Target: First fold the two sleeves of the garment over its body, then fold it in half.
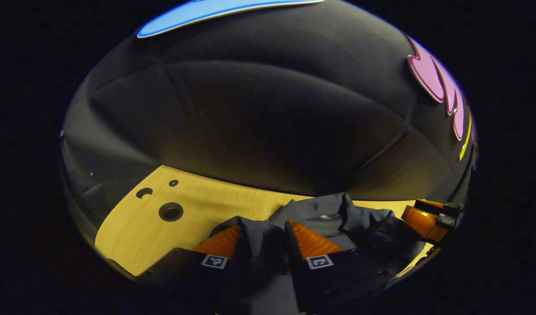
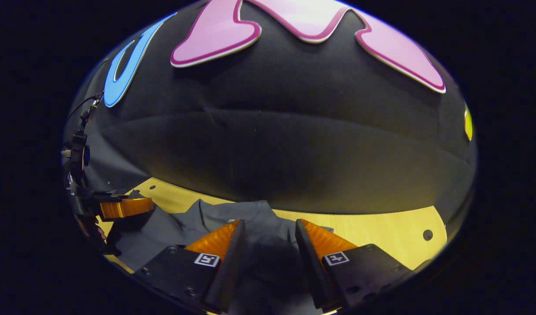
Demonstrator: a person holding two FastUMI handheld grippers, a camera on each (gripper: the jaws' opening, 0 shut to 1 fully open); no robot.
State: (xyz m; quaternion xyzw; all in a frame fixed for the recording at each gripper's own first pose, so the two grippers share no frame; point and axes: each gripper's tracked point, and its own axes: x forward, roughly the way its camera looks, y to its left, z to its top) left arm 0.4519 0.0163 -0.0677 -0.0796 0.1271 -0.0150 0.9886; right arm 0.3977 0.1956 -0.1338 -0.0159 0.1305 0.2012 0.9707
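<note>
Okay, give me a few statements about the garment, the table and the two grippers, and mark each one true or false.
1. The garment lies on a wooden table. True.
2. The garment is bright red. False: it is dark grey.
3. The left gripper has its fingers apart with cloth between them. True.
4. The table top has no holes. False: round holes show in it.
5. The right gripper is clamped on a cup. False: its fingers are apart over the garment.
</note>
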